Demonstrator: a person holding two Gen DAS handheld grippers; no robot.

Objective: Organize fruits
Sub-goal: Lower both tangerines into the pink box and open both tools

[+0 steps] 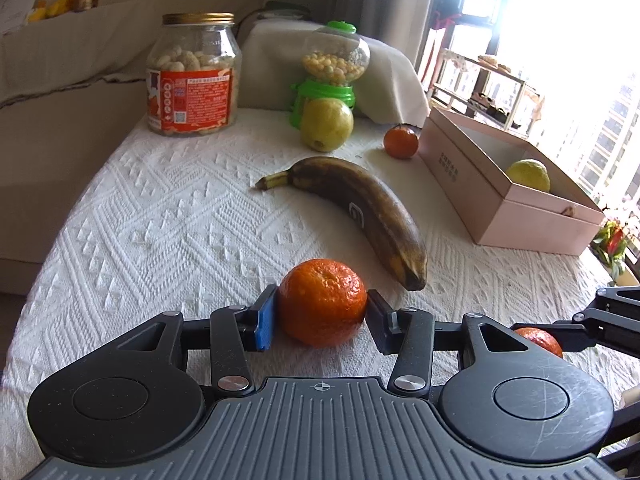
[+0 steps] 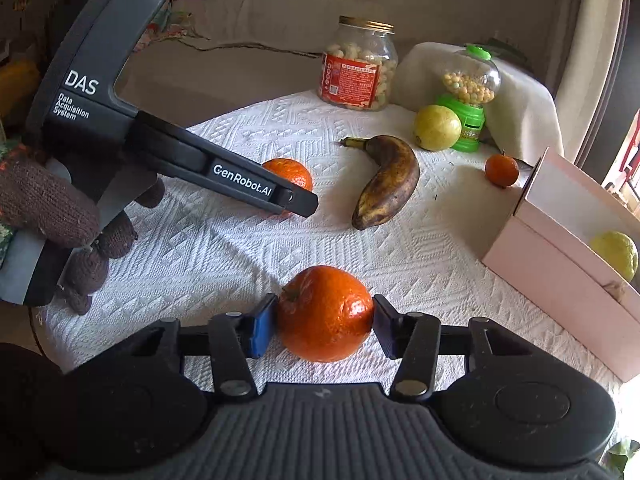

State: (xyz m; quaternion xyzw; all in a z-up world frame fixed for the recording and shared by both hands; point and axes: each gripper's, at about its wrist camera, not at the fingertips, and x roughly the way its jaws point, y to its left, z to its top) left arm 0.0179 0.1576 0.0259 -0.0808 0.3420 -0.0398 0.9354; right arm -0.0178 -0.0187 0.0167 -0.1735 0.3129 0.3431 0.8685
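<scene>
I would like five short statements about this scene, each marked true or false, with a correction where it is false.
1. The left hand-held gripper has an orange between its pads. True.
2. The pink box contains a banana. False: it holds a yellow-green fruit; the banana lies on the white cloth.
3. The right hand-held gripper is empty. False: its pads are against a second orange.
4. A small orange sits on the cloth near the box's far corner. True.
5. The snack jar has no lid. False: a gold lid closes it.
</scene>
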